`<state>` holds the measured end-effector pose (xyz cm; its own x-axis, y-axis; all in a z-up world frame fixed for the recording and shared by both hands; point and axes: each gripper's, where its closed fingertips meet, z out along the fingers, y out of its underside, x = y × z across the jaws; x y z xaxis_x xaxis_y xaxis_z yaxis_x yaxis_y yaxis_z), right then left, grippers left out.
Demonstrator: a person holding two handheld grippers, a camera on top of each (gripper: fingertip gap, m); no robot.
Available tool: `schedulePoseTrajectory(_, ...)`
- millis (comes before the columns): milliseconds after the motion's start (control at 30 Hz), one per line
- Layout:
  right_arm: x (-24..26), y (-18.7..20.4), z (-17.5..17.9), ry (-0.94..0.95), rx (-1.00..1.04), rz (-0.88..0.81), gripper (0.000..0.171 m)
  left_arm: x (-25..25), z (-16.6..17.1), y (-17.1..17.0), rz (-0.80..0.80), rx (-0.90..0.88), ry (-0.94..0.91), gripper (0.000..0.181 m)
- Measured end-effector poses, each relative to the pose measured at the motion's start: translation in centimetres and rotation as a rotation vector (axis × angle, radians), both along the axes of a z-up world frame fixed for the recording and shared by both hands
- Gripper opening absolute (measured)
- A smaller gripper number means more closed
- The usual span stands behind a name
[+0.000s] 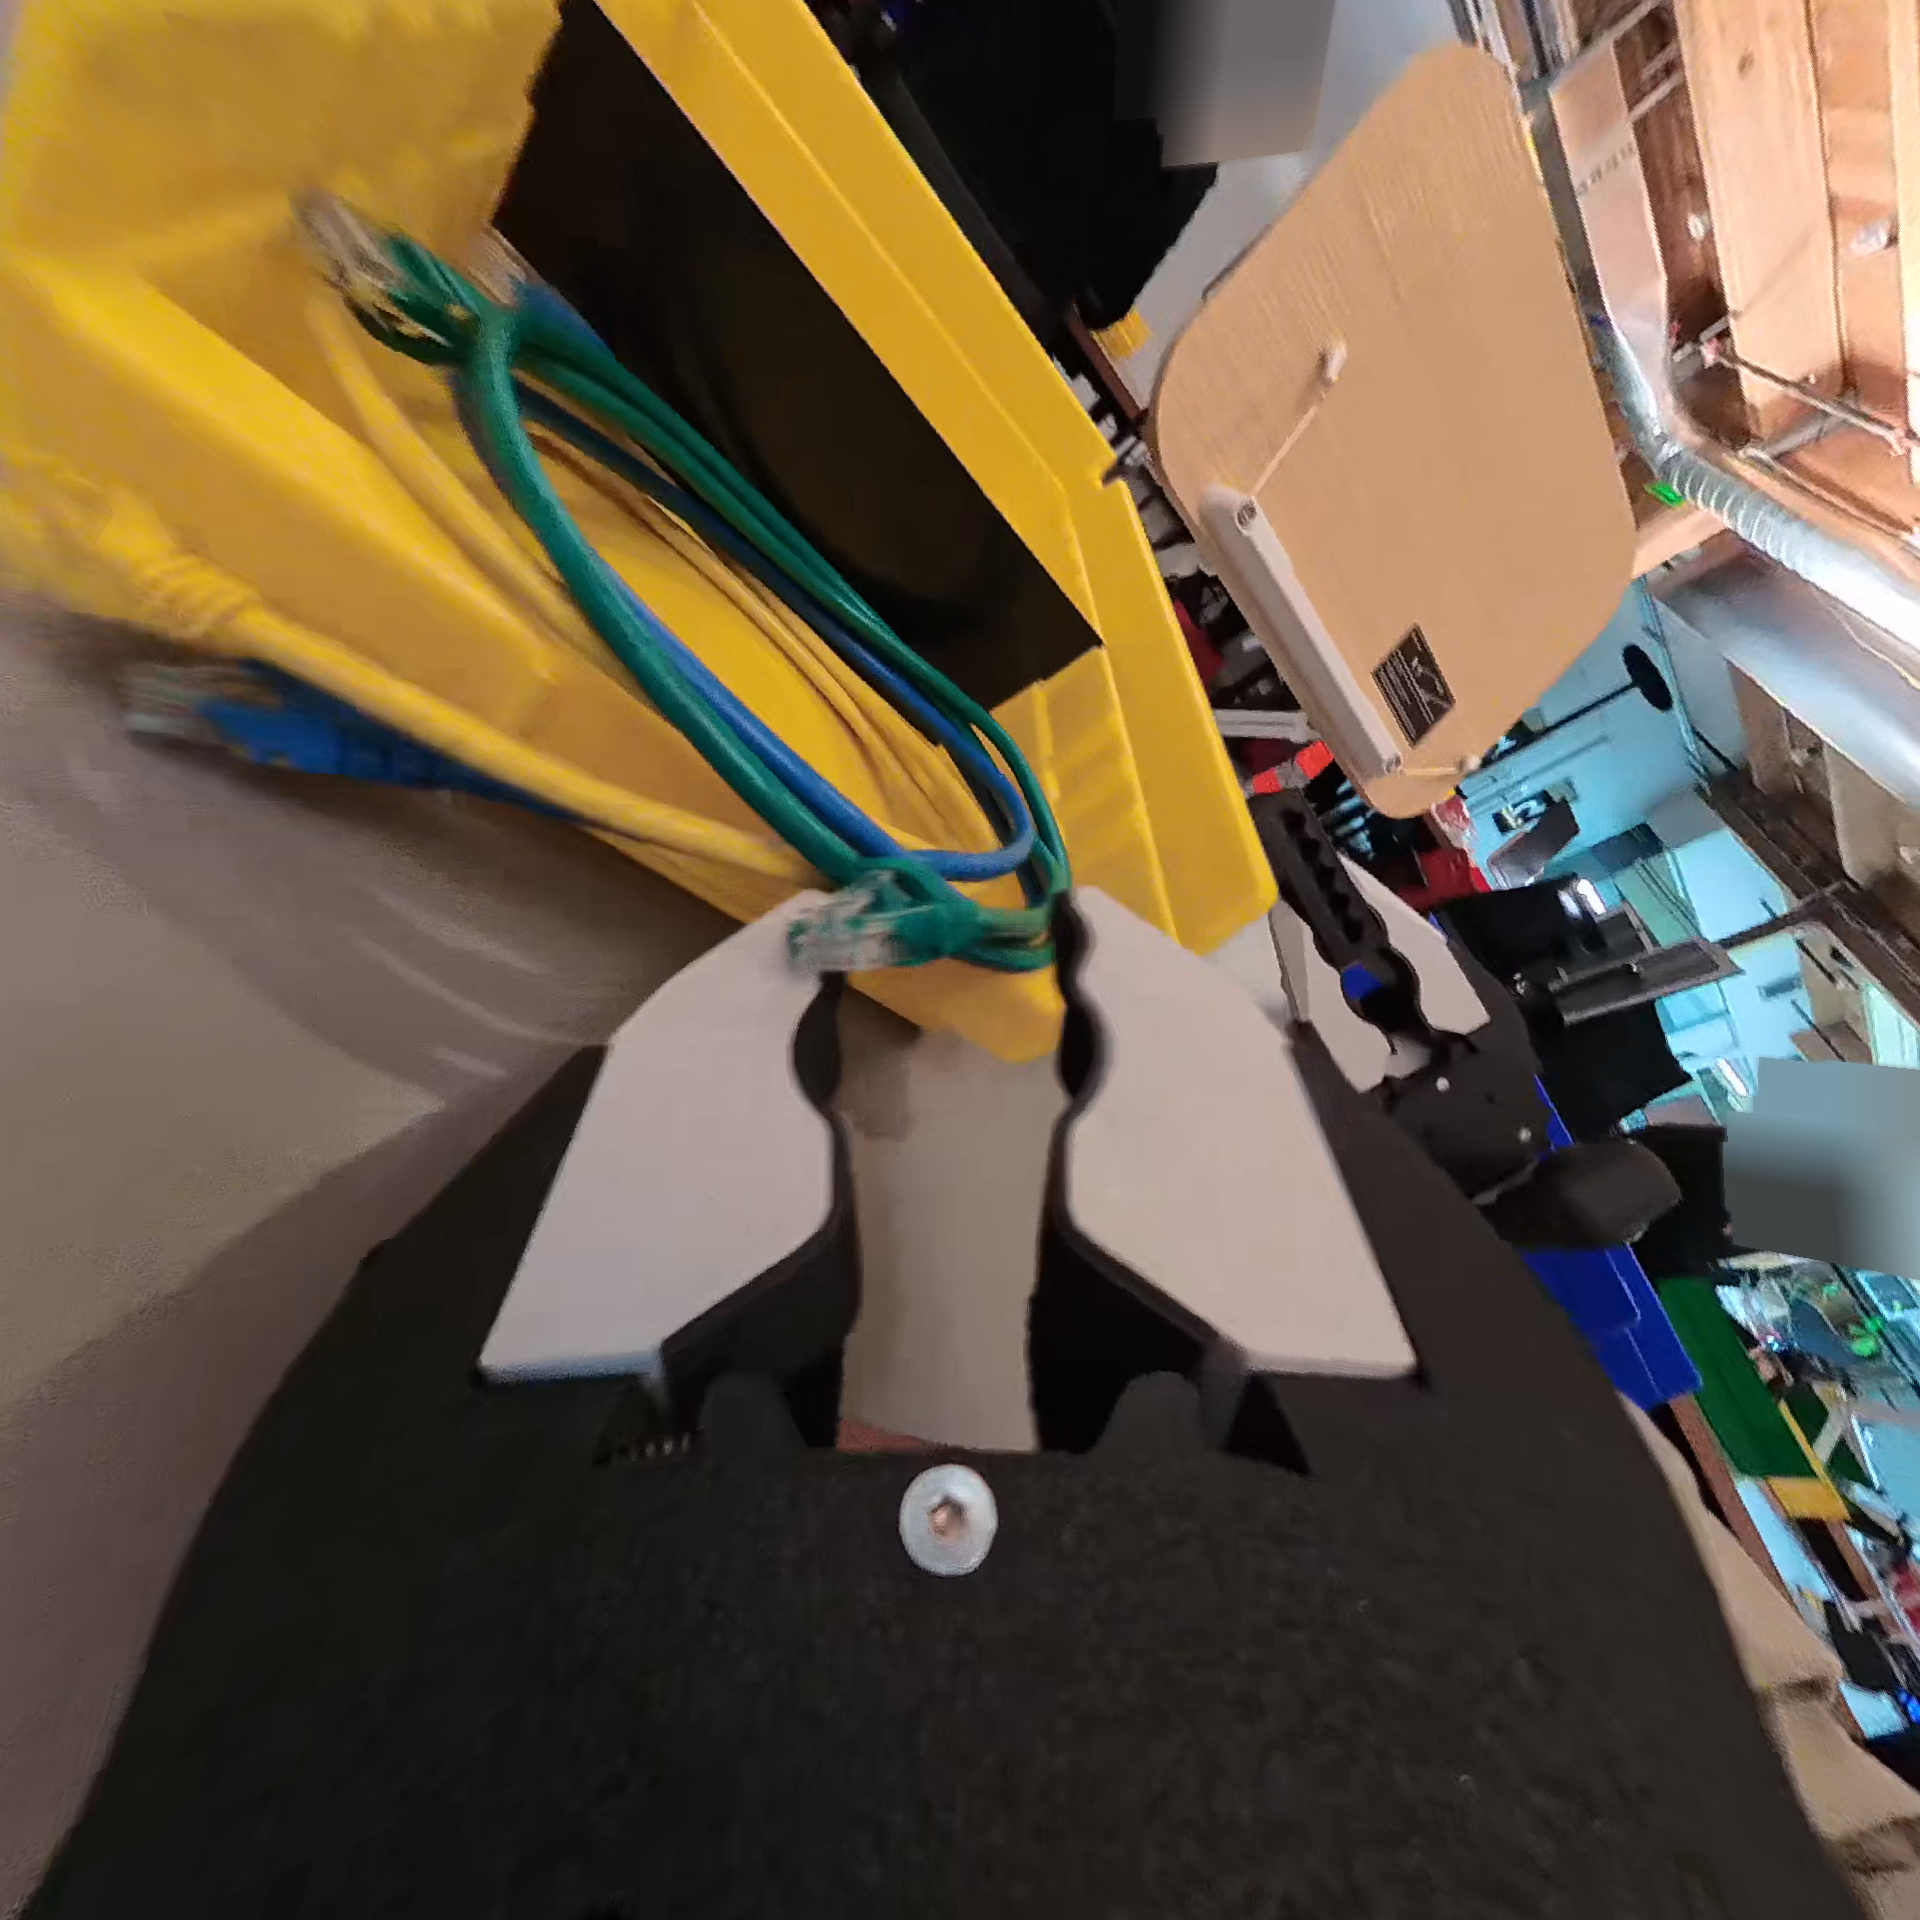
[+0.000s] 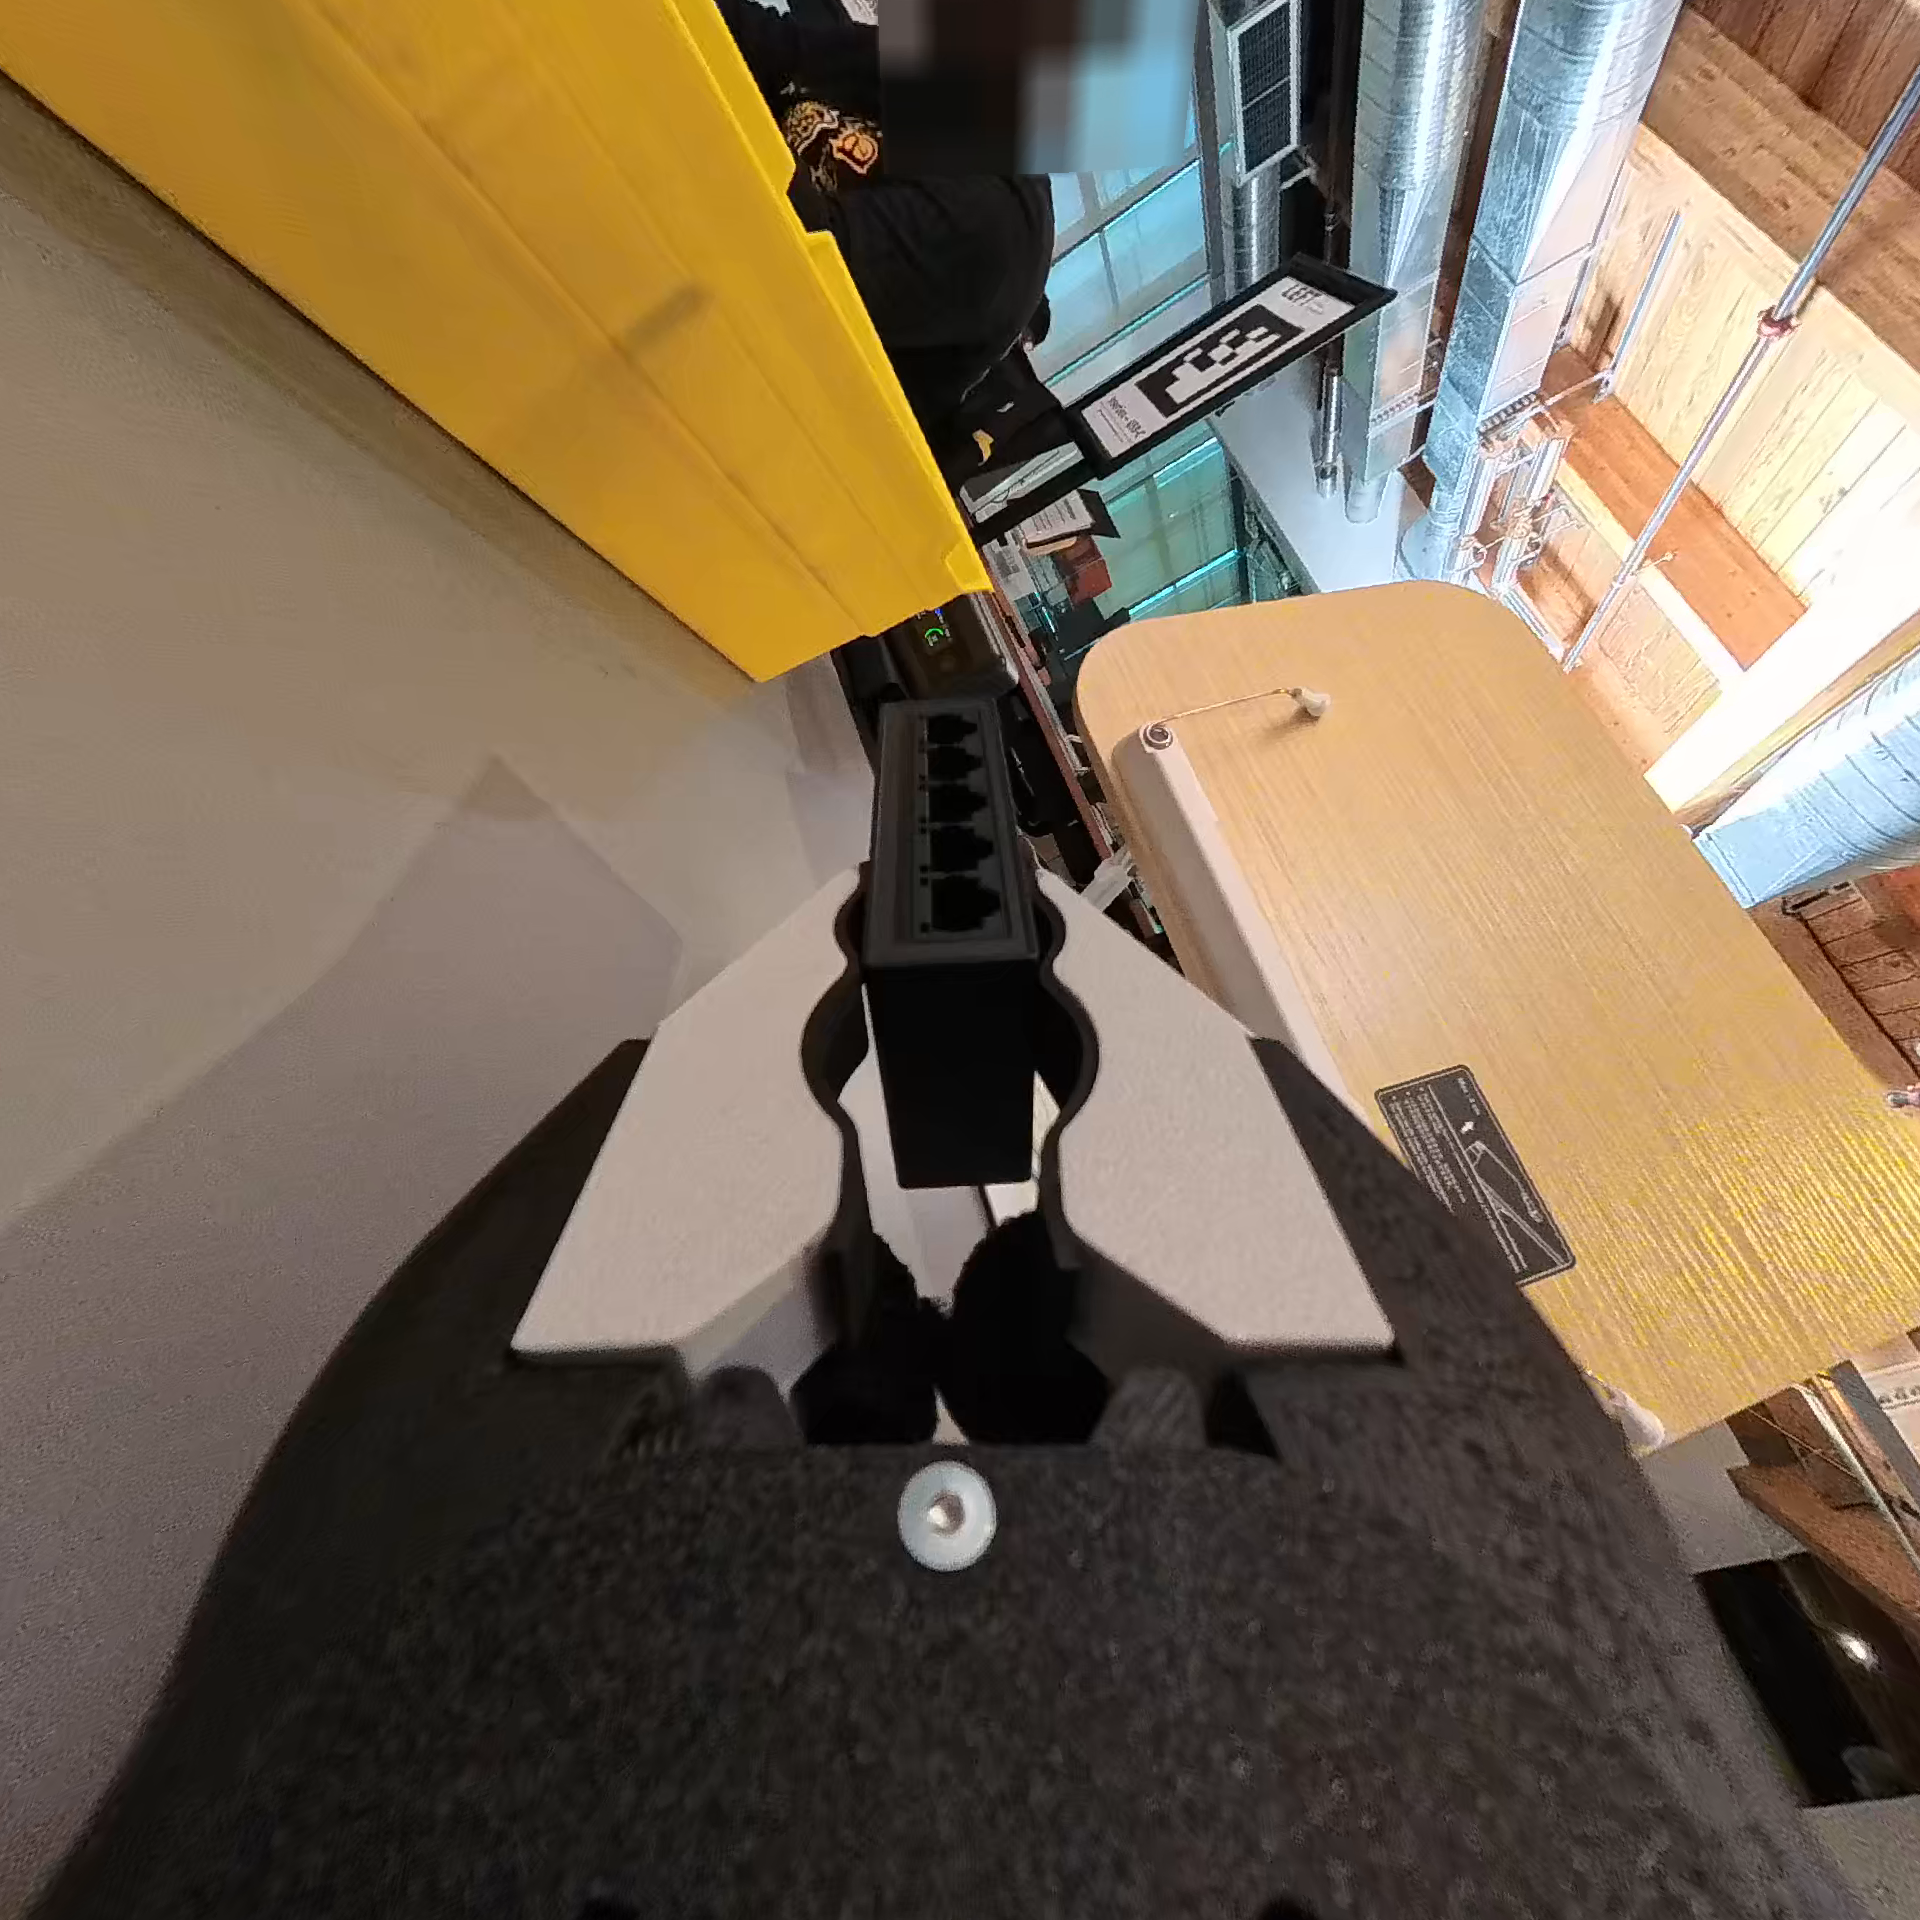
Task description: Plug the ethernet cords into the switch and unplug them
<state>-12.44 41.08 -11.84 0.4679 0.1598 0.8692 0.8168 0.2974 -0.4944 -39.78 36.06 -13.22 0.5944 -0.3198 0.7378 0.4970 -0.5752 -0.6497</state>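
Note:
My left gripper (image 1: 945,945) is open at the corner of a yellow bin (image 1: 1132,644). A green ethernet cord (image 1: 623,623) hangs out of the bin, and its clear plug (image 1: 842,932) lies across my fingertips; the jaws stand wider than the plug. A blue cord (image 1: 790,769) and a yellow cord (image 1: 520,748) are coiled with it, and a blue plug (image 1: 208,717) shows blurred at the left. My right gripper (image 2: 951,914) is shut on a black switch (image 2: 951,1039), whose row of empty ports (image 2: 951,821) faces away from me. The right gripper also shows in the left wrist view (image 1: 1351,935).
The yellow bin (image 2: 520,312) stands on a pale table (image 2: 208,779). A light wooden board with a white bar (image 2: 1455,987) stands close on the right in both views (image 1: 1403,416). A person in black clothing (image 2: 935,239) is behind the bin. Workshop clutter lies beyond.

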Motion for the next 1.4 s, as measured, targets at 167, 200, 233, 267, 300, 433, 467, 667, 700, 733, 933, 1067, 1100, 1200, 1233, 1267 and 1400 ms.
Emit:
schedulePoseTrajectory(167,0.1,0.0,-0.2,-0.006,-0.009,-0.003,0.026,-0.1,0.6,-0.3,-0.013,0.041,0.059,0.016)
schedulePoseTrajectory(200,0.1,0.0,-0.2,-0.007,-0.009,-0.003,0.026,0.0,0.9,-0.5,-0.023,0.074,0.113,0.016)
schedulePoseTrajectory(233,0.1,0.0,-0.2,-0.005,-0.009,-0.004,0.026,0.2,1.3,-0.6,-0.033,0.113,0.174,0.015)
schedulePoseTrajectory(267,0.1,0.0,-0.2,-0.003,-0.012,-0.004,0.026,0.3,1.8,-0.7,-0.039,0.16,0.236,0.015)
schedulePoseTrajectory(300,0.2,0.1,-0.2,0.001,-0.014,-0.006,0.026,0.3,2.3,-0.8,-0.041,0.213,0.299,0.015)
schedulePoseTrajectory(433,0.4,0.2,0.0,0.026,-0.017,-0.007,0.026,0.8,3.9,-1.3,-0.065,0.404,0.559,0.014)
schedulePoseTrajectory(467,0.4,0.2,0.1,0.03,-0.016,-0.007,0.026,1.0,4.4,-1.4,-0.072,0.446,0.594,0.014)
schedulePoseTrajectory(667,0.7,0.2,0.4,0.058,-0.011,-0.007,0.026,1.6,9.4,-3.2,-0.105,0.749,0.71,0.012)
schedulePoseTrajectory(700,0.7,0.3,0.5,0.064,-0.01,-0.009,0.026,1.6,10.5,-3.8,-0.103,0.788,0.689,0.012)
schedulePoseTrajectory(733,0.8,0.3,0.6,0.069,-0.01,-0.01,0.026,1.7,11.8,-4.5,-0.101,0.833,0.654,0.012)
schedulePoseTrajectory(933,1.3,0.1,1.3,0.118,0.003,-0.016,0.026,5.3,18.1,-12.8,-0.61,0.926,0.286,0.012)
schedulePoseTrajectory(1067,2.1,0.2,2.1,0.195,0.009,-0.025,0.026,6.1,14.2,-16.7,-1.067,0.619,0.228,0.012)
schedulePoseTrajectory(1100,2.3,0.2,2.2,0.21,0.01,-0.026,0.026,6.1,12.8,-17.0,-1.127,0.553,0.234,0.012)
schedulePoseTrajectory(1200,2.4,0.3,2.3,0.22,0.006,-0.028,0.026,5.7,7.7,-16.9,-1.272,0.373,0.286,0.012)
schedulePoseTrajectory(1233,2.3,0.3,2.1,0.211,0.004,-0.026,0.026,5.7,6.1,-16.3,-1.285,0.328,0.312,0.012)
schedulePoseTrajectory(1267,2.1,0.3,2.0,0.201,0.001,-0.023,0.026,5.7,4.8,-15.6,-1.305,0.282,0.334,0.012)
schedulePoseTrajectory(1400,1.6,0.3,1.6,0.17,-0.005,-0.011,0.026,5.6,-0.9,-11.5,-1.308,0.141,0.667,0.013)
